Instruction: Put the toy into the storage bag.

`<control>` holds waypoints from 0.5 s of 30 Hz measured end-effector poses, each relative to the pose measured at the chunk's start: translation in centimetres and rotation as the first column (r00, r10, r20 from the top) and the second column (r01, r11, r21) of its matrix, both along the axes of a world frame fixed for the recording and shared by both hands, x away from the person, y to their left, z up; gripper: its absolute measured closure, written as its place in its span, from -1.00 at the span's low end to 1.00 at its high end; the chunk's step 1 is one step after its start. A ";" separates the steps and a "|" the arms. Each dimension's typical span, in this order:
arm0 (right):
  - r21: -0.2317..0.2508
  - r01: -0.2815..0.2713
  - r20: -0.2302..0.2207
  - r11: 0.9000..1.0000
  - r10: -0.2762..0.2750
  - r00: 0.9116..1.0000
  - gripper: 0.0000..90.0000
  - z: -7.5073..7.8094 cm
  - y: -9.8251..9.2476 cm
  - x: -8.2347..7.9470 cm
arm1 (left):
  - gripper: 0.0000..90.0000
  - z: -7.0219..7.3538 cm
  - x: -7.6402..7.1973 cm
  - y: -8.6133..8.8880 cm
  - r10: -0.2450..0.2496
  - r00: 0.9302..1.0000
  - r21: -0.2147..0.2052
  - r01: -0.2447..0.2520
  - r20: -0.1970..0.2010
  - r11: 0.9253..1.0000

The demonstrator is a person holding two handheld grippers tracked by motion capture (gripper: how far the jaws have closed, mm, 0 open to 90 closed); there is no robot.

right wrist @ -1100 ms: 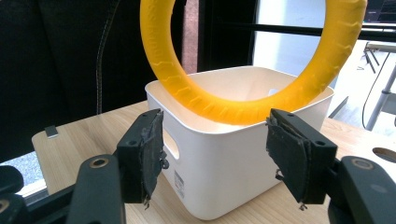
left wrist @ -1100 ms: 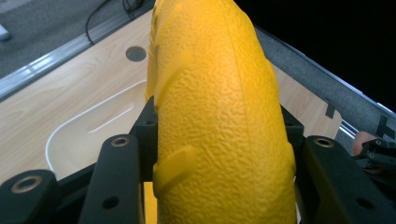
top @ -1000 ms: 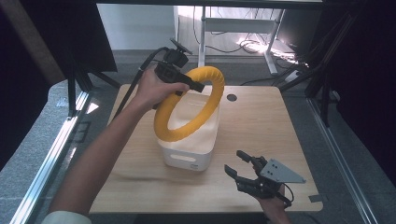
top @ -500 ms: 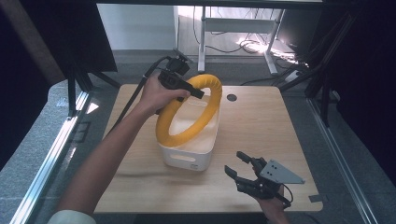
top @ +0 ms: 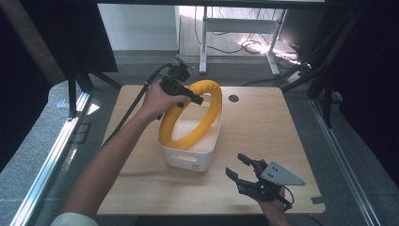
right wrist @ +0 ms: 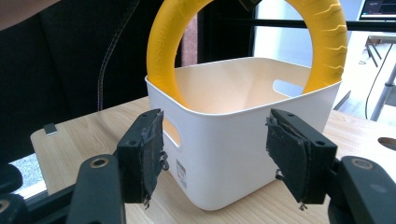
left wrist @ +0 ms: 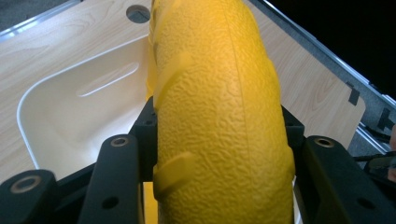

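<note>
We see the left claw [top: 200,100] clamped on the upper arc of the yellow ring [top: 212,101], both jaws pressed to its sides. The ring stands tilted, lower part down inside the white bin [top: 186,160], which sits mid tabletop [top: 263,127], a bit toward the left edge. The right claw [top: 239,165] hovers near the tabletop's near edge, jaws partly apart, holding nothing, pointed at the bin, just short of it.
</note>
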State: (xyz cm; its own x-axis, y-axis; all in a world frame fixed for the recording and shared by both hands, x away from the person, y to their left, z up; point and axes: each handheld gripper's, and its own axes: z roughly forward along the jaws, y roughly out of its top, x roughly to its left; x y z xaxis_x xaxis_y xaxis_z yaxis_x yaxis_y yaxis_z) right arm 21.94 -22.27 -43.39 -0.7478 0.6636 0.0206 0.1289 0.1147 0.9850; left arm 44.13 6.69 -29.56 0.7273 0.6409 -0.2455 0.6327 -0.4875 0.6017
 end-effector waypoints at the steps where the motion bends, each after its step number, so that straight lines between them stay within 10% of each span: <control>1: 0.002 -0.001 0.001 1.000 0.001 1.000 -0.18 0.0 0.0 0.0 | 0.13 -0.1 0.0 0.0 0.002 1.000 -0.006 -0.002 -0.002 1.000; 10: 0.012 0.001 -0.009 1.000 -0.001 1.000 -0.18 -0.2 -0.3 0.1 | 0.07 -0.1 0.0 -0.1 -0.015 1.000 -0.007 0.015 -0.002 1.000; 15: 0.014 -0.002 -0.014 1.000 0.003 1.000 -0.19 -0.4 -0.3 0.3 | -0.49 0.2 0.1 0.1 0.009 1.000 -0.015 -0.009 -0.002 1.000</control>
